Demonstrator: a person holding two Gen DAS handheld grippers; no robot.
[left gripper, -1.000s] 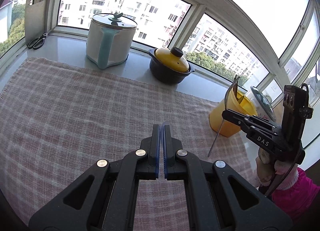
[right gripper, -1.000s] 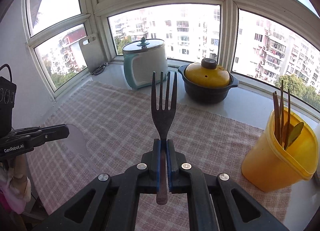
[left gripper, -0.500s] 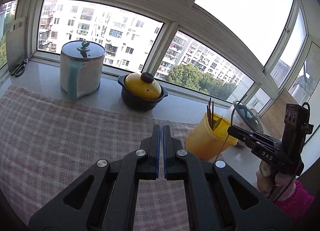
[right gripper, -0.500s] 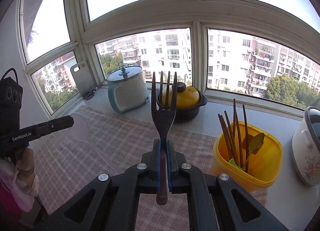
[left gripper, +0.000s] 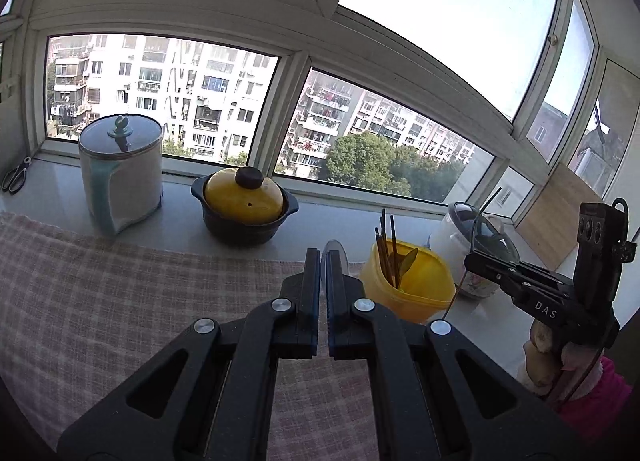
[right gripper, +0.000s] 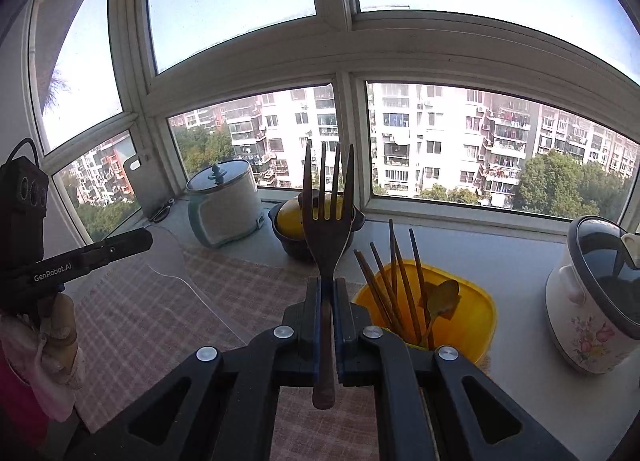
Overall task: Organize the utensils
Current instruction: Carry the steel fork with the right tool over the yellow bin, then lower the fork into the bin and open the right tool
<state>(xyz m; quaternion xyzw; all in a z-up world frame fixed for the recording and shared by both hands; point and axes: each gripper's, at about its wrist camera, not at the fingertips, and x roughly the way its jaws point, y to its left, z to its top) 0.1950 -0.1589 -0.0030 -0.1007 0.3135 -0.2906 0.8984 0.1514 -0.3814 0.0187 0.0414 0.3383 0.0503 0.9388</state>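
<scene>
Right wrist view: I'm gripping the wooden fork (right gripper: 326, 221) upright, right gripper (right gripper: 326, 293) clamped on its handle, just nearside of the yellow holder (right gripper: 480, 301). Left gripper (left gripper: 323, 261) is pinching a clear plastic piece (right gripper: 168, 261) left of it.

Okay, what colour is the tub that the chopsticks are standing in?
Yellow. The tub shows best in the right wrist view, just right of the held fork.
</scene>
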